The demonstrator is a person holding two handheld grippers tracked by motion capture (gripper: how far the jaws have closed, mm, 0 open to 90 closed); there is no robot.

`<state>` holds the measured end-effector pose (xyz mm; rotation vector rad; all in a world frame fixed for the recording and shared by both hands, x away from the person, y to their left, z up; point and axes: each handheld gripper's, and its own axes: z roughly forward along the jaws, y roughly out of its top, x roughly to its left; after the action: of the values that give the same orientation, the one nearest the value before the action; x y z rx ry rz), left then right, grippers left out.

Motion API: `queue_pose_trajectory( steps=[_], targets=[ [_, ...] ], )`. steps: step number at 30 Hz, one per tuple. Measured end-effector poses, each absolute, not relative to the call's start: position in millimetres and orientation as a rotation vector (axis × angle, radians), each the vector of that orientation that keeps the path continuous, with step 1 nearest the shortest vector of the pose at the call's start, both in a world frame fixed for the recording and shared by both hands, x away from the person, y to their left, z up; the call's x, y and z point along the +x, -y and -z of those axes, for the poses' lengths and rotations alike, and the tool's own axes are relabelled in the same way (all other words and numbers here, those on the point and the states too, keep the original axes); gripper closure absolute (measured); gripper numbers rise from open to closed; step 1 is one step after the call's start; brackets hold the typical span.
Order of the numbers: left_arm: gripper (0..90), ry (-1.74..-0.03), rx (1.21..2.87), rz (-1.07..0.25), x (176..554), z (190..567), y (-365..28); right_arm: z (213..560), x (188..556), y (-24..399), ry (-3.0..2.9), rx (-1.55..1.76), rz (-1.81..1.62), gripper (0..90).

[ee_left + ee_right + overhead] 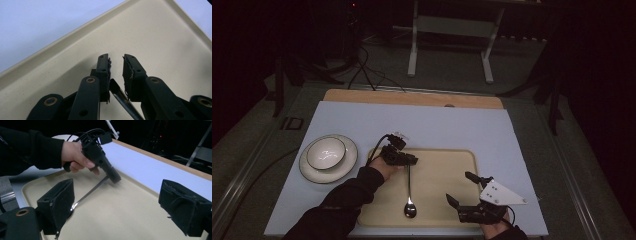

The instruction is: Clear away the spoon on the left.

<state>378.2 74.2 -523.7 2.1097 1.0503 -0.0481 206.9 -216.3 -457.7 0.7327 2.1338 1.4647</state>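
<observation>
While room lies dark around pale desk, your left gripper jaws, slightly parted, straddle spoon handle on beige tray; right gripper wide open, empty.

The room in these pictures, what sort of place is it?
Probably a recording lab, not a kitchen: a dark room with a white-topped table, trailing floor cables, and a beige plastic tray with a metal spoon handled by hand-held grippers.
</observation>
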Motion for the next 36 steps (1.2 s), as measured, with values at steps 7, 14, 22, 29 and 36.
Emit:
queue_pose_trajectory(
  steps=[7, 14, 22, 29, 36],
  targets=[
    [75.8, -1.089, 2.109, 0.001, 379, 529, -74, 458, 207, 216, -2.136, 0.732, -1.464, 13.5],
    [71.0, -1.093, 2.109, -0.035, 379, 531, -73, 458, 207, 216, -2.141, 0.731, -1.463, 13.5],
    [66.5, -1.109, 2.097, -0.061, 379, 526, -73, 458, 208, 217, -2.138, 0.734, -1.471, 13.4],
    [58.0, -1.083, 2.12, -0.114, 370, 515, -72, 458, 207, 217, -2.127, 0.742, -1.469, 13.4],
    [48.0, -1.055, 2.097, -0.124, 360, 501, -73, 458, 208, 217, -2.127, 0.747, -1.468, 13.3]
  ],
)
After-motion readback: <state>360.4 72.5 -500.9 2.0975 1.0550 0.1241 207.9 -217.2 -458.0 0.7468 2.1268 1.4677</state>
